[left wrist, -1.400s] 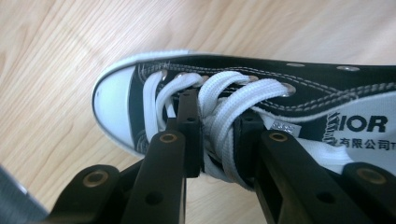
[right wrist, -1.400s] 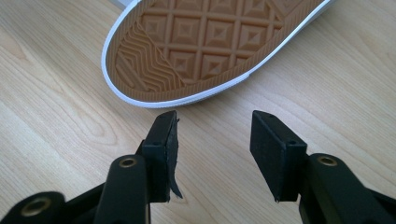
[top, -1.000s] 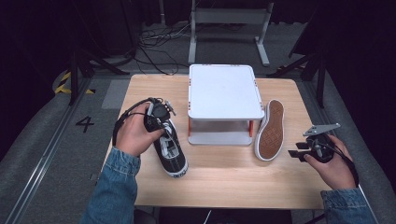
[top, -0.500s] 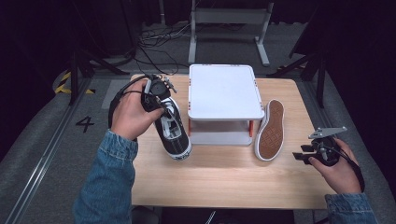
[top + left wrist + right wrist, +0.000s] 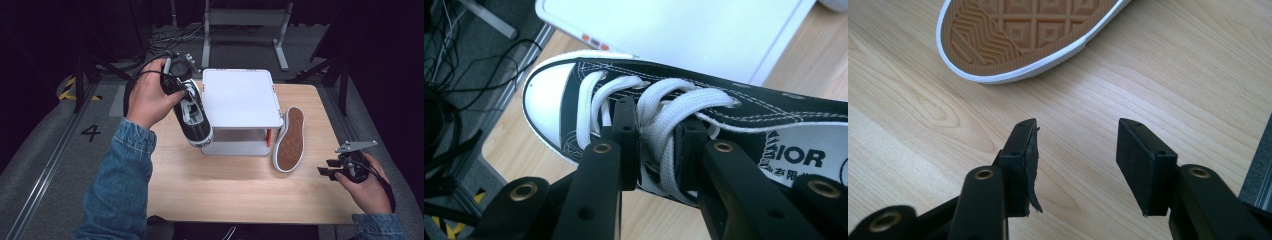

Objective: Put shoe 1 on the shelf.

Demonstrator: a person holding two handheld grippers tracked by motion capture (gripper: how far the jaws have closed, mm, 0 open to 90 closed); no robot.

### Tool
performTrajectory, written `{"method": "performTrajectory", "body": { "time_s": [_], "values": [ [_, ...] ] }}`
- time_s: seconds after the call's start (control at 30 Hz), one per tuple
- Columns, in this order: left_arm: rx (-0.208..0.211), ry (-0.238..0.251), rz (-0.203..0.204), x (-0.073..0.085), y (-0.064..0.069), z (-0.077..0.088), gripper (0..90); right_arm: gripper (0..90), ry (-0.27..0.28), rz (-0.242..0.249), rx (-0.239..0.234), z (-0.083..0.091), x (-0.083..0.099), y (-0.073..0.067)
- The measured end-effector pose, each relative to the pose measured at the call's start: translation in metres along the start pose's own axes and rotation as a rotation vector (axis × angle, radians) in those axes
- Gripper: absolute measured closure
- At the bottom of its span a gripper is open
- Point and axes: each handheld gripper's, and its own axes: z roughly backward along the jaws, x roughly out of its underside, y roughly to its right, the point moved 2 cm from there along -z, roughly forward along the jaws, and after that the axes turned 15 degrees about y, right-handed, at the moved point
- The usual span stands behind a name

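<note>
The left gripper (image 5: 656, 145) is pinching the black sneaker's (image 5: 192, 112) laces beside the white shelf (image 5: 240, 97); the right gripper (image 5: 1075, 160) is hovering spread near the upturned shoe (image 5: 289, 140) on the counter (image 5: 225, 185).

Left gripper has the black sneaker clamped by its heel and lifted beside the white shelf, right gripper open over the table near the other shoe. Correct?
Not the heel. The left gripper view shows the left gripper shut on the laces of the black sneaker, just behind the toe cap. The rest holds: it is lifted beside the white shelf, and the right gripper is open near the other shoe.
</note>
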Motion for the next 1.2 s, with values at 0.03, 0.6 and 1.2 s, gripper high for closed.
{"method": "performTrajectory", "body": {
  "time_s": [0.03,0.6,1.2],
  "values": [
    [0.002,0.004,-0.012,-0.004,-0.001,-0.001,77.3,52.3,0.002,-0.001,-0.001,0.0,0.001,0.0],
    [0.025,0.037,-0.151,-0.061,-0.015,-0.05,77.4,52.3,-0.003,-0.026,0.012,0.008,0.013,0.007],
    [0.093,-0.015,-0.244,-0.091,-0.023,-0.094,77.1,52.3,0.004,-0.044,0.026,0.017,0.019,0.01]
  ]
}}
